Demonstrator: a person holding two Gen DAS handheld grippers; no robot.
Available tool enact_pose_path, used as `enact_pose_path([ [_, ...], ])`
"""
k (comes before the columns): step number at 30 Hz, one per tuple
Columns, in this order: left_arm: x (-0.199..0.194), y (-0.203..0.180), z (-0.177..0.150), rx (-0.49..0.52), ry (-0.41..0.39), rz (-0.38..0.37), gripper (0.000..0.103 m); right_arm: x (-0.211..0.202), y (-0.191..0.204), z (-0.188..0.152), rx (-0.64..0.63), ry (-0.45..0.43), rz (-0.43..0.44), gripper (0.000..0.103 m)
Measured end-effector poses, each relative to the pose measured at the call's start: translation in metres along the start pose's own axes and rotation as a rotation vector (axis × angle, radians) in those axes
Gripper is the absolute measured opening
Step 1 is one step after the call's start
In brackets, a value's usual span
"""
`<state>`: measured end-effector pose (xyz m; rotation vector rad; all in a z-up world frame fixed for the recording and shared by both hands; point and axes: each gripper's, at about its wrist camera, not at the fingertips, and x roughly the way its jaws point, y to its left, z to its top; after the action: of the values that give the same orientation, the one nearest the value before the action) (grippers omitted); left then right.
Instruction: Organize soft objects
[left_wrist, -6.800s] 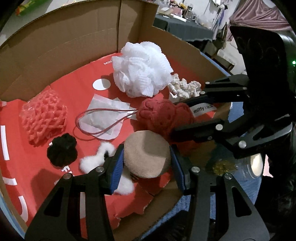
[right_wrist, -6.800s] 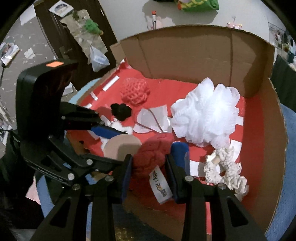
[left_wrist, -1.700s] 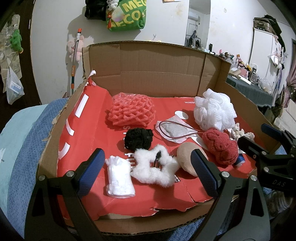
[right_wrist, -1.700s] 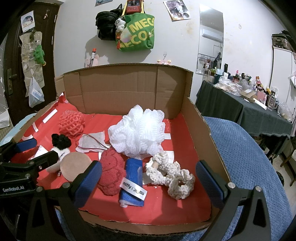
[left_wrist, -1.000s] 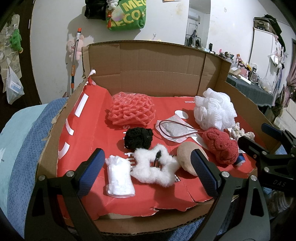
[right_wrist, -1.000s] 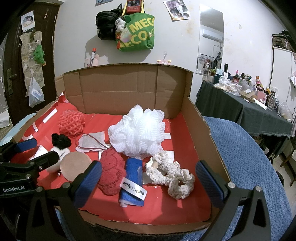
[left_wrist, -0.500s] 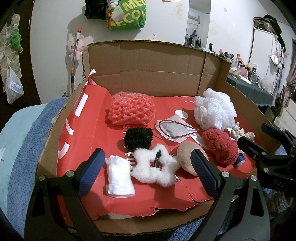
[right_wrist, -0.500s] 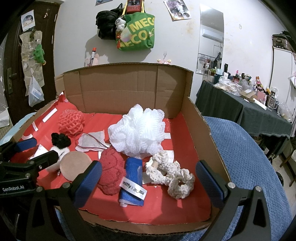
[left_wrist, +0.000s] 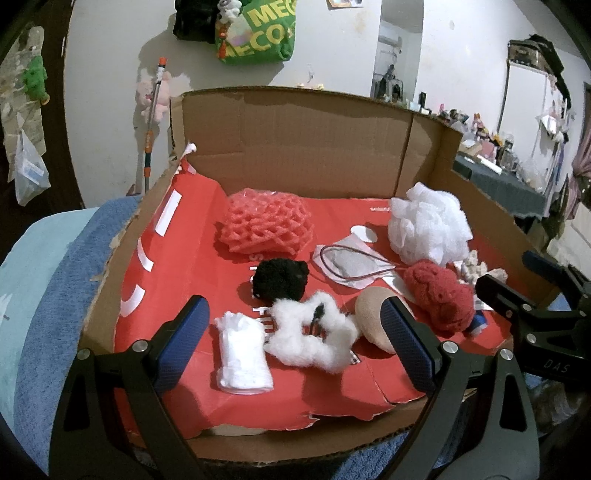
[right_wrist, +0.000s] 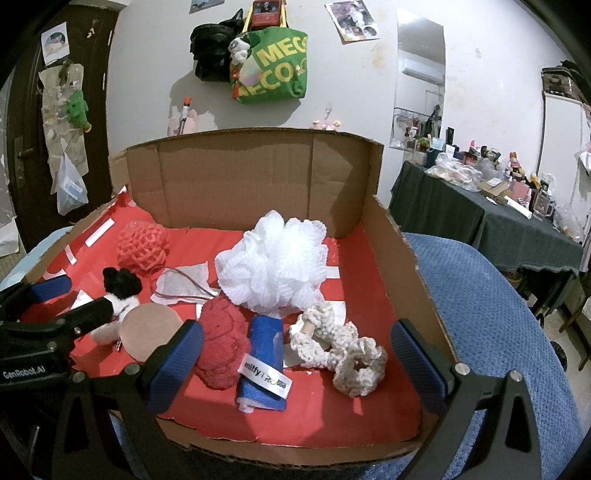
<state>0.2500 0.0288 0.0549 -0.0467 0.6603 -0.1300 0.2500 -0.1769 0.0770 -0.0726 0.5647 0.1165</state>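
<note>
both grippers sit at the near edge of the cardboard box (left_wrist: 303, 147), outside it. left gripper (left_wrist: 295, 347) jaws spread wide, nothing between them. right gripper (right_wrist: 295, 362) also spread wide, empty. all soft items lie on the red liner (right_wrist: 332, 413) inside the box. taking the white mesh puff (right_wrist: 275, 264) as landmark: coral foam net (left_wrist: 267, 227) is left of it toward the back wall; flat paper sachet with a dark red cord (left_wrist: 349, 264) is just left of it; black pom-pom (left_wrist: 279, 278) sits further left and nearer the front; dark red knit piece (right_wrist: 221, 347) is right in front of the puff, touching the blue rolled cloth with a white label (right_wrist: 264, 363); cream crochet scrunchie (right_wrist: 340, 352) is in front of the puff on its right side; tan round sponge (right_wrist: 151, 326) is front-left of the puff beside the red knit; white fluffy scrunchie (left_wrist: 314, 338) and folded white cloth (left_wrist: 242, 350) lie furthest left along the front edge. box rests on a blue textured cover (right_wrist: 495, 314).
</note>
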Motion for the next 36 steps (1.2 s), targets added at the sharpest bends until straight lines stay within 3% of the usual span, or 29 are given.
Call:
enact_pose_path([
  [4,-0.008,-0.003,0.002,0.025,-0.007,0.018,0.095,-0.008,-0.006,0.003,0.012,-0.007,-0.014,0.103],
  [8,-0.038,-0.021,0.003,0.133,-0.099,0.153,0.095,-0.039,-0.011,0.007,0.016,-0.046,-0.028,0.103],
  [15,-0.1,-0.026,-0.003,0.11,-0.146,0.117,0.095,-0.108,-0.011,0.003,-0.002,-0.093,-0.018,0.103],
  [17,-0.118,-0.026,-0.009,0.085,-0.148,0.082,0.101,-0.127,-0.009,-0.006,0.0,-0.088,0.007,0.103],
  [26,-0.165,-0.043,-0.069,0.016,-0.02,-0.029,0.103,-0.163,0.008,-0.068,-0.009,0.024,0.061,0.103],
  [36,-0.122,-0.041,-0.123,-0.01,0.15,0.069,0.103,-0.119,0.007,-0.113,0.006,0.198,0.036,0.103],
])
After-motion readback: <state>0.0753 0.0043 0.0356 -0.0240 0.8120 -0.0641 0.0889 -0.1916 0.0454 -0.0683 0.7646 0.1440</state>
